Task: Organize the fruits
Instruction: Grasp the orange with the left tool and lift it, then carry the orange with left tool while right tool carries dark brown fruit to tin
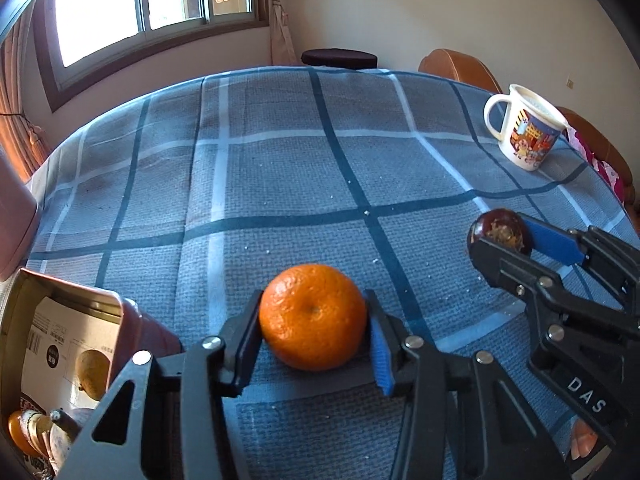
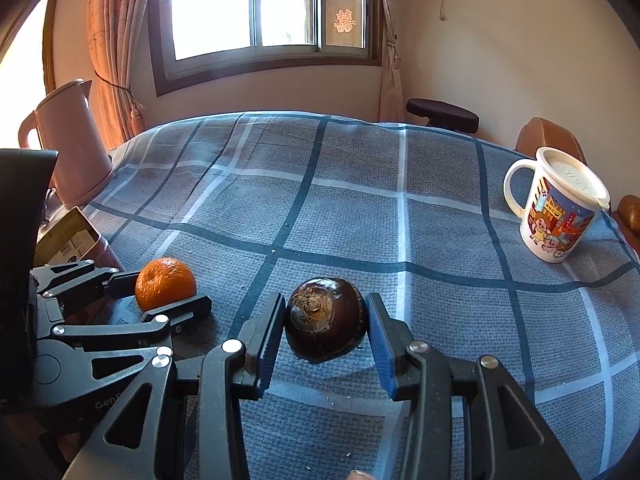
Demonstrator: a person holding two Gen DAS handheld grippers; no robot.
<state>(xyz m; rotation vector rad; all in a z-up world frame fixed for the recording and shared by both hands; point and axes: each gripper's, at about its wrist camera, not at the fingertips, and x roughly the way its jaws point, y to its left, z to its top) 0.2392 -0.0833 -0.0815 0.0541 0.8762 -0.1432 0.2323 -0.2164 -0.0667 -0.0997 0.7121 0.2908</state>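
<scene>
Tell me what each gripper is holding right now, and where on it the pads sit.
The left gripper clamps the orange across its two sides, on the tablecloth. The right gripper clamps the dark brown round fruit across its sides.

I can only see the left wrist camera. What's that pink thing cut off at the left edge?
Observer: It's a pink kettle with a handle and a spout. It stands at the table's edge by the curtain.
Operator: Is the other gripper really squeezing that dark fruit? I can only see one blue pad.
Observer: Yes. In the right wrist view, the right gripper has a pad against each side of the dark fruit.
</scene>
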